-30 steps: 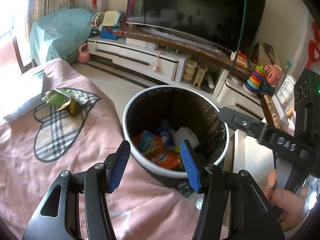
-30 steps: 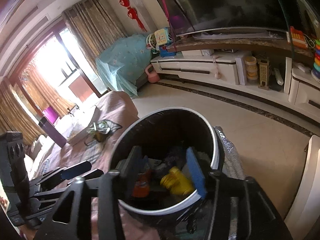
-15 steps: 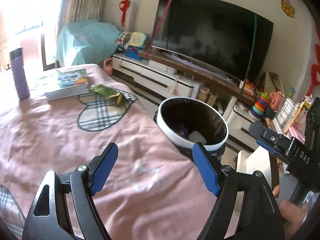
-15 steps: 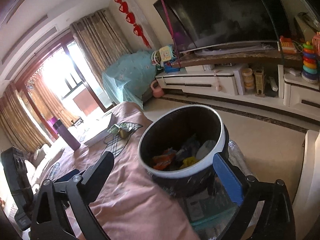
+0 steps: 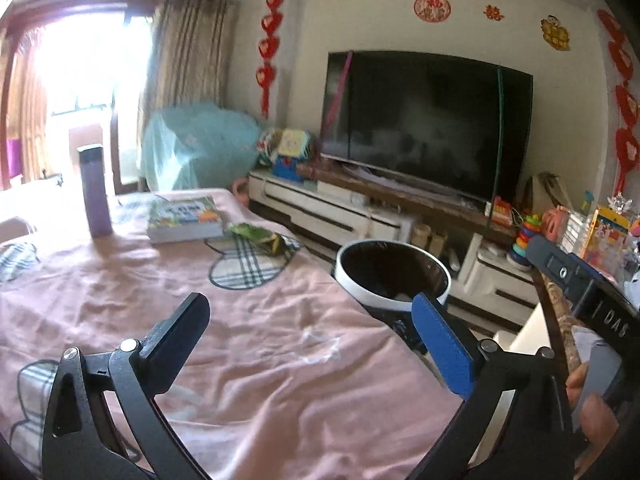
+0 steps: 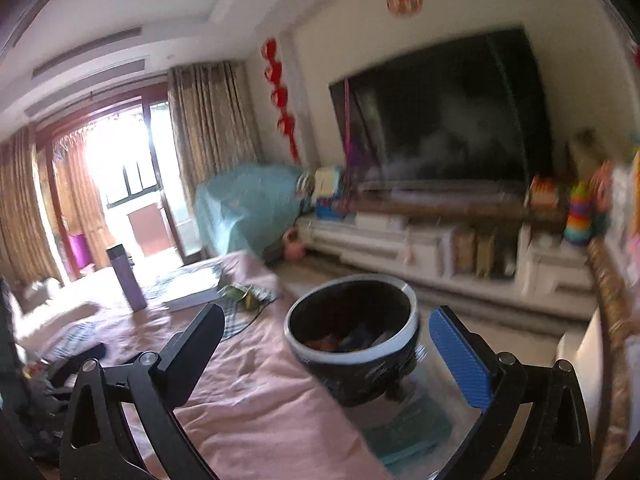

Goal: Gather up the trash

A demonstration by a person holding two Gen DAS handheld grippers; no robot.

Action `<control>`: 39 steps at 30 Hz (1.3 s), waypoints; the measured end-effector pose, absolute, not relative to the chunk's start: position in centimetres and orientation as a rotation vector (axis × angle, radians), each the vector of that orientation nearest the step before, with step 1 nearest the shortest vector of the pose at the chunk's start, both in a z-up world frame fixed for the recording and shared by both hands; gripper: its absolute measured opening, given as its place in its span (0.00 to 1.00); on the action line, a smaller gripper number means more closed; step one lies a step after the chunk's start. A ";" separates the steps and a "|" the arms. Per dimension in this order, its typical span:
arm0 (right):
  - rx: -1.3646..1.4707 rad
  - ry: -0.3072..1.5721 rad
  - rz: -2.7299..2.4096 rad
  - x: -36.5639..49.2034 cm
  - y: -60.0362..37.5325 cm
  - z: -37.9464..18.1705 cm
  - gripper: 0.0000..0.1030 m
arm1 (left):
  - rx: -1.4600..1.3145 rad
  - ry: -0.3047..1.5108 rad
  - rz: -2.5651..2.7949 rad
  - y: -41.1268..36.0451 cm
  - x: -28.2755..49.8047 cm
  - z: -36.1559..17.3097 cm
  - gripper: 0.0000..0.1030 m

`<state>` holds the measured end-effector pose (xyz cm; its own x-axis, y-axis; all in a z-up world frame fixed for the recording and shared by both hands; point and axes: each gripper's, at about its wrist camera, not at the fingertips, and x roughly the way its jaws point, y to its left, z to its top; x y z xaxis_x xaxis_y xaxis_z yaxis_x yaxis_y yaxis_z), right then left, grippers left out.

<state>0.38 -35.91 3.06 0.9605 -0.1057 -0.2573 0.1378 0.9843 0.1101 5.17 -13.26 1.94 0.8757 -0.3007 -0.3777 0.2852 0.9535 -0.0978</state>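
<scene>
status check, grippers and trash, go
Left gripper open, empty. Right gripper open, empty. Green wrapper on the pink cloth beside the book; bin holds trash. Nothing in the way.

Both tongs, left and right, have spread wide and withdrawn from the bin

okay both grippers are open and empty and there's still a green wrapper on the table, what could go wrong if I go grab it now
1. The green wrapper lies right beside the book, so the left gripper could nudge the book.
2. The purple bottle stands upright nearby and might tip if bumped.
3. The trash bin sits at the table edge; a careless drop could miss it.
</scene>
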 end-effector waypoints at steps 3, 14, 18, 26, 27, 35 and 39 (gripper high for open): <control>0.098 0.254 -0.160 0.1 -35.5 2.3 1.00 | -0.023 0.392 -0.293 -13.0 4.7 1.6 1.00; 0.078 0.260 -0.186 -0.3 -35.2 0.9 1.00 | 0.014 0.368 -0.202 -12.6 3.9 0.7 1.00; 0.064 0.242 -0.194 -0.7 -34.9 1.0 1.00 | 0.011 0.359 -0.187 -12.4 3.6 0.8 1.00; 0.050 0.239 -0.207 -0.9 -34.7 1.0 1.00 | 0.024 0.358 -0.187 -12.8 3.5 0.8 1.00; 0.050 0.241 -0.206 -0.9 -34.7 1.0 1.00 | 0.025 0.358 -0.187 -12.8 3.5 0.8 1.00; 0.052 0.267 -0.202 -0.6 -34.7 0.6 1.00 | 0.029 0.357 -0.179 -12.9 3.6 0.9 1.00; 0.053 0.277 -0.198 -0.4 -34.7 0.4 1.00 | 0.034 0.353 -0.173 -12.8 3.6 0.8 1.00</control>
<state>-0.43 -34.66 0.38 0.9426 -0.1865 -0.2770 0.2011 0.9792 0.0250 3.63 -12.78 0.77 0.9239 -0.1622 -0.3464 0.1740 0.9847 0.0030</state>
